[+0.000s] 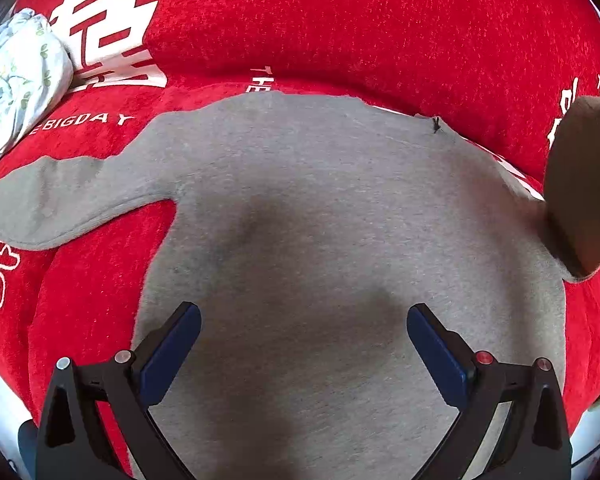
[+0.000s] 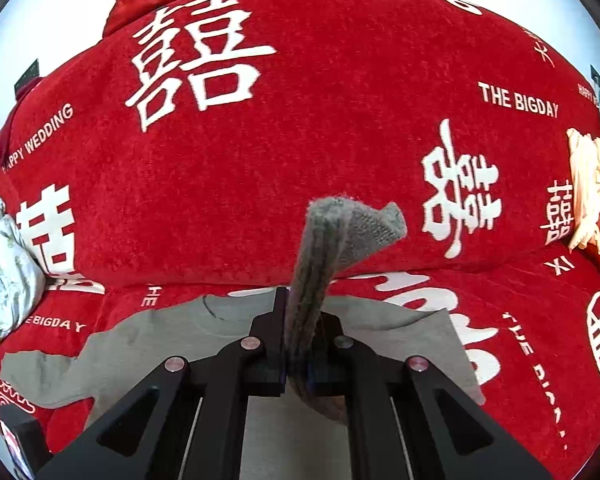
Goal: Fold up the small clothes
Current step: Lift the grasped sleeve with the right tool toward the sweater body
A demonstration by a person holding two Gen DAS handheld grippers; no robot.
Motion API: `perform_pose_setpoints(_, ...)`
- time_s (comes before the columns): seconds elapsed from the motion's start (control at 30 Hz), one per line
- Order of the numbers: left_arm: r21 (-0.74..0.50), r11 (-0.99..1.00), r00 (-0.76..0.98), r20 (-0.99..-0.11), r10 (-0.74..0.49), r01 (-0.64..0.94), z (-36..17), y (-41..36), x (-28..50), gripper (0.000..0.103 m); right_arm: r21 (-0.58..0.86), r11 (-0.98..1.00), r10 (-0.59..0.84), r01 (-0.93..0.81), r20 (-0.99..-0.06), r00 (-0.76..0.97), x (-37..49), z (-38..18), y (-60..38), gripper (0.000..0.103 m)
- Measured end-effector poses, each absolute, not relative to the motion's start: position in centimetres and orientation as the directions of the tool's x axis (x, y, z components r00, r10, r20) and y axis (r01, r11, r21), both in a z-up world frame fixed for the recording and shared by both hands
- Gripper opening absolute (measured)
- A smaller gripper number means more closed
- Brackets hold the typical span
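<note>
A small grey long-sleeved top lies flat on a red sofa cover, its left sleeve stretched out to the left. My left gripper hovers open and empty over the lower middle of the top. My right gripper is shut on the cuff of the right sleeve, which stands up between the jaws and curls over at the tip. The lifted sleeve also shows at the right edge of the left wrist view. The body of the top lies below the right gripper.
A crumpled pale floral cloth lies at the far left of the sofa, also in the right wrist view. A cream bundle sits at the far right. The sofa back rises behind the top.
</note>
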State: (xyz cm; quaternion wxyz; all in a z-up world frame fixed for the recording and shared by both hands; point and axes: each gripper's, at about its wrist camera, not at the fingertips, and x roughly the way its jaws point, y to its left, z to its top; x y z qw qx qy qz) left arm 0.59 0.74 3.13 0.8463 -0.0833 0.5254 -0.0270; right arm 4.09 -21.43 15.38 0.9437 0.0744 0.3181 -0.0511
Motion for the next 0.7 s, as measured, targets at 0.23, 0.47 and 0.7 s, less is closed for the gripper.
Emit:
perform_pose_setpoints(0.23, -0.174, 0.984, 0.46, -0.877, -0.135, -0.043, 3.7, 1.8, 0.0, 0.103, 0.11, 0.989, -0.013, 0.099, -0.602, 0.799, 4.7, 15.5, -18.3, 0.007)
perform_pose_setpoints(0.47, -0.19, 0.98, 0.475, -0.868, -0.142, -0.055, 4.4, 3.2, -0.4, 0.103, 0.104, 0.993, 0.026, 0.047, -0.604, 0.796, 5.3, 15.4, -15.0, 0.007)
perform_pose_setpoints(0.7, -0.201, 0.977, 0.479, -0.866, -0.144, -0.068, 4.2, 4.6, -0.7, 0.103, 0.08, 0.997, 0.052, -0.003, -0.626, 0.778, 5.8, 14.3, -11.8, 0.007)
